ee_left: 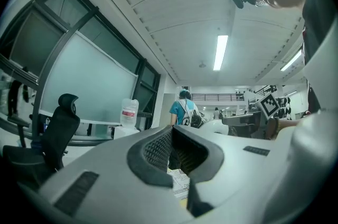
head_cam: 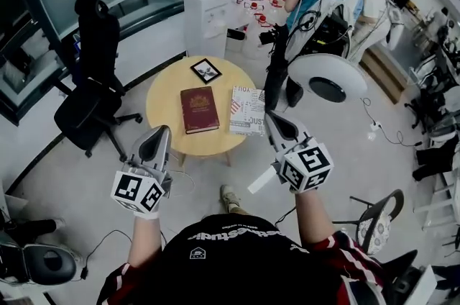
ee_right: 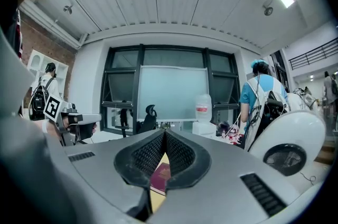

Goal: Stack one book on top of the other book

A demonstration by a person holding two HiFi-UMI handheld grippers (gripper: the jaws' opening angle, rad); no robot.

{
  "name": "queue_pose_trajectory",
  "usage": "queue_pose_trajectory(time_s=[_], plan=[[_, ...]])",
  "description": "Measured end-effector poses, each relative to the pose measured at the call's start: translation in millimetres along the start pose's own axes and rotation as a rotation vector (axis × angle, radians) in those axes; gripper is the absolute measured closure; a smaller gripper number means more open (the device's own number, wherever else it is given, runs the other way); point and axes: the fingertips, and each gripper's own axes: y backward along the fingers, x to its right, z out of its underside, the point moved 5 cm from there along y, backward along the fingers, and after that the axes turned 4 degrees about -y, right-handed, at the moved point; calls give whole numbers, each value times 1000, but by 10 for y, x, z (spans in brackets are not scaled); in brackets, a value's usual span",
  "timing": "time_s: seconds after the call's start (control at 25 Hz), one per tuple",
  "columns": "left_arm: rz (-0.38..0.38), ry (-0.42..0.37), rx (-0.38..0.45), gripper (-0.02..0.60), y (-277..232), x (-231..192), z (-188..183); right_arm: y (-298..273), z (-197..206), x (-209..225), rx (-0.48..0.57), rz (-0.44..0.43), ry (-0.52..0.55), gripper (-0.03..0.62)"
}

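1. Maroon book (head_cam: 199, 109) and white book (head_cam: 247, 111) are lying side by side on the desk (head_cam: 167, 98).
2. Left tool (head_cam: 162, 132) and right tool (head_cam: 273, 118) are hovering short of the desk, both pressed together, empty.
3. Spreading one tool before reaching a book's edge is looking wisest.
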Motion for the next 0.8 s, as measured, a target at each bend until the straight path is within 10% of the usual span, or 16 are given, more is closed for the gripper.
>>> queue_pose_trajectory(time_s=[0.8], plan=[[78, -35, -8, 565, -864, 52, -64, -374, -71, 607, 26, -21, -41, 491]])
